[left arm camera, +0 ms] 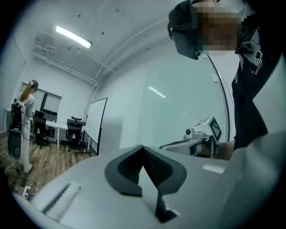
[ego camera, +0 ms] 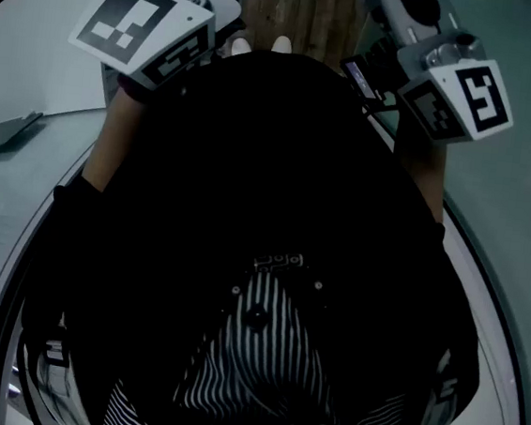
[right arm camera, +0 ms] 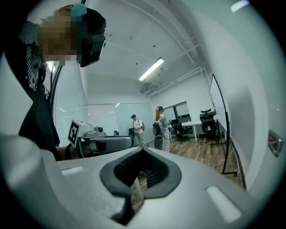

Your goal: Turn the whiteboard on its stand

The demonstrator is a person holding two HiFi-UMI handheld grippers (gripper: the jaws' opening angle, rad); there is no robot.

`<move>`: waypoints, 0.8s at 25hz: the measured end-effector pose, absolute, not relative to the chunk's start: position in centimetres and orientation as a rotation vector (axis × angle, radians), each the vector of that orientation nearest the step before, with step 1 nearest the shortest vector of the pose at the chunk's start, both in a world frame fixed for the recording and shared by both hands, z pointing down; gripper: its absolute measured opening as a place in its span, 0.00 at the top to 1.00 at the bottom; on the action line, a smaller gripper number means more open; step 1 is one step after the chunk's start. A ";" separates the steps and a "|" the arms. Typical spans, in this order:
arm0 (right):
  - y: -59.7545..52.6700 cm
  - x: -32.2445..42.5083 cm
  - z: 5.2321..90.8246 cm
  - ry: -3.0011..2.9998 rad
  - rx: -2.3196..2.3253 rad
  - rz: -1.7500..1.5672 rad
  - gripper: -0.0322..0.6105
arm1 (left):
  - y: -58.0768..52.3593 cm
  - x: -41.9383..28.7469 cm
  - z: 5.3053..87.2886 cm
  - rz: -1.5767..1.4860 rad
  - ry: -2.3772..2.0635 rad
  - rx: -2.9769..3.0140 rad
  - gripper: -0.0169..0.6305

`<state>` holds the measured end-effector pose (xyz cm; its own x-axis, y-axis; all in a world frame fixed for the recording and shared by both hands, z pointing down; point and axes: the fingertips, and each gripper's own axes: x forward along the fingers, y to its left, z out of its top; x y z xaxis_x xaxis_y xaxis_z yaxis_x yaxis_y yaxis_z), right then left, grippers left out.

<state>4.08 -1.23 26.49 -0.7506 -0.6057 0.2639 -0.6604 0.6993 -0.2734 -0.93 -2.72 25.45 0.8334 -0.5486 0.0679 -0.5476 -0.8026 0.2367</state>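
A whiteboard (right arm camera: 234,105) in a thin black frame on a black stand rises close on the right of the right gripper view. Another whiteboard on a stand (left arm camera: 96,121) shows far off in the left gripper view. My left gripper (left arm camera: 144,154) is shut with nothing between its pads and points level into the room. My right gripper (right arm camera: 142,157) is shut and empty too, tilted slightly down. Seen from the head, both are held up in front of my chest, the left gripper (ego camera: 163,22) and the right gripper (ego camera: 440,79), touching nothing. Each gripper view shows the other gripper alongside.
My dark torso fills most of the head view, with a strip of wooden floor (ego camera: 305,13) ahead. Pale panels lie on the left (ego camera: 36,60) and the right (ego camera: 524,177). People (right arm camera: 160,127), desks and office chairs (left arm camera: 73,129) stand farther back.
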 end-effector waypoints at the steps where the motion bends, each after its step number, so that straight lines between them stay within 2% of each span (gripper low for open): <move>1: -1.3 4.1 26.4 -2.753 1.037 0.529 0.95 | -2.8 -0.9 25.4 -0.008 -0.843 2.767 0.98; 11: -1.4 3.4 23.3 -2.706 1.114 0.168 0.95 | -3.3 -1.5 24.9 0.008 -0.912 2.726 0.98; 16: -2.0 3.6 23.8 -2.706 1.093 0.253 0.95 | -3.2 -1.3 24.8 0.016 -0.887 2.680 0.98; 20: -2.0 4.2 24.0 -2.729 1.129 0.184 0.95 | -3.0 -1.1 24.4 -0.052 -0.867 2.735 0.97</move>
